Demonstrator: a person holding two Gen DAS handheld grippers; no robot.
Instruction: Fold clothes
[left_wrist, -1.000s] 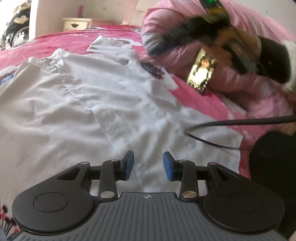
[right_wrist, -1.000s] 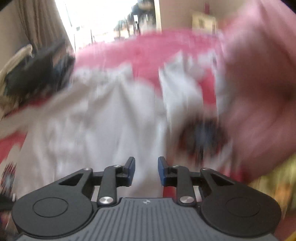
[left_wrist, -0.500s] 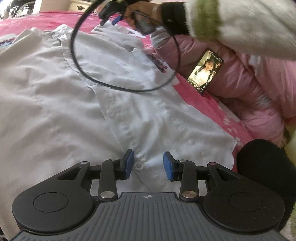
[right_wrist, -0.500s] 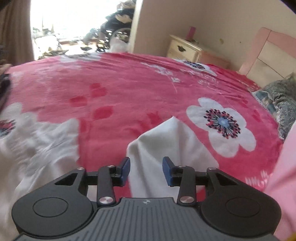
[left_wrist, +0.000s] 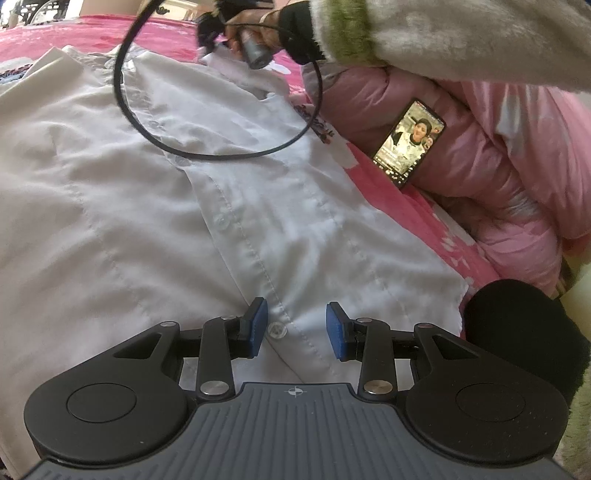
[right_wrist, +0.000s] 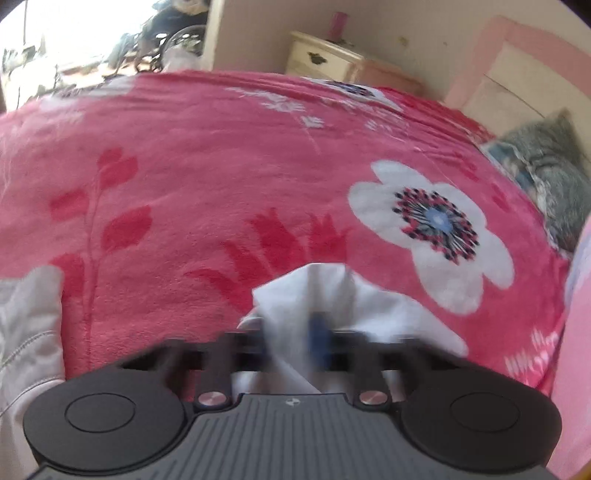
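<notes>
A white button-up shirt (left_wrist: 221, 184) lies spread face up on a pink flowered bedspread (right_wrist: 221, 166). My left gripper (left_wrist: 295, 325) hovers open over the button placket near the hem, a button just below its left pad; nothing is pinched. At the far end of the shirt, a person's hand (left_wrist: 269, 29) holds my right gripper (right_wrist: 295, 332). Its blurred jaws are closing tight on the pointed tip of the shirt's sleeve (right_wrist: 325, 291), and the white cloth bunches up between the pads.
A black cable (left_wrist: 221, 155) loops over the shirt's chest. A lit phone (left_wrist: 408, 142) leans on a pink quilt (left_wrist: 498, 166) at the right. A grey pillow (right_wrist: 546, 173) and a nightstand (right_wrist: 321, 59) lie beyond the bed.
The right gripper swung across the bed to the sleeve tip, dropped onto it and closed on the cloth. The left gripper stayed over the placket, rolling slightly.
</notes>
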